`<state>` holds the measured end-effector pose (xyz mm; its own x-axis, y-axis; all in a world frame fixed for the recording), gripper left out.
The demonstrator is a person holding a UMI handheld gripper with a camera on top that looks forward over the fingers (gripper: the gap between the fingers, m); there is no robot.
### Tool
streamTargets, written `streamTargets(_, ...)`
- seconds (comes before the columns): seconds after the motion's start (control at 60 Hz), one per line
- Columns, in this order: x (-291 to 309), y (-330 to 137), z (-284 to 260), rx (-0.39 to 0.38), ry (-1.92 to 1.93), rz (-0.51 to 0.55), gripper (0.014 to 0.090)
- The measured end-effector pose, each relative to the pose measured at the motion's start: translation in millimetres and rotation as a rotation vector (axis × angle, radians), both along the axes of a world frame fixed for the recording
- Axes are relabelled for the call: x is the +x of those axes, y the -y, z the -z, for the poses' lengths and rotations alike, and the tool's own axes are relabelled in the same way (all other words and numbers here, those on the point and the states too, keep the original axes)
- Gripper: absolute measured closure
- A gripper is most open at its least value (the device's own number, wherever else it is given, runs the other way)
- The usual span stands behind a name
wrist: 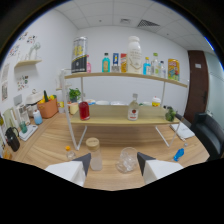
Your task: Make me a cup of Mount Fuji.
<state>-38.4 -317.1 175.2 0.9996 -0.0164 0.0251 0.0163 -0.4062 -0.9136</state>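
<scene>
My gripper (113,160) is open above a wooden table (165,150). A clear glass cup (127,160) stands just ahead of the fingertips, nearer the right finger (150,167). Next to the left finger (75,169) a clear bottle with a cork-coloured lid (93,154) stands upright. Neither is touched by the fingers. Beyond them a two-level wooden shelf (120,121) carries a red bottle (84,110) and a clear bottle with a red label (133,109) on its lower board. Several bottles and cartons (125,61) line the upper board.
An orange pot (48,107) and a small green plant (74,95) stand at the left of the shelf. A black kettle (12,139) is at the far left. A small orange-capped item (68,148) lies by the shelf leg; a blue object (178,154) lies on the right.
</scene>
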Motion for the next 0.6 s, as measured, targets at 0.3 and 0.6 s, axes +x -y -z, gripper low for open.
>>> streamTargets(0.3,46.3,-33.6,-114.8,0.043,-0.024,0.057,0.019)
streamTargets(0.6,55.8,-127.6,-239.0,0.227,-0.039,0.019,0.0191)
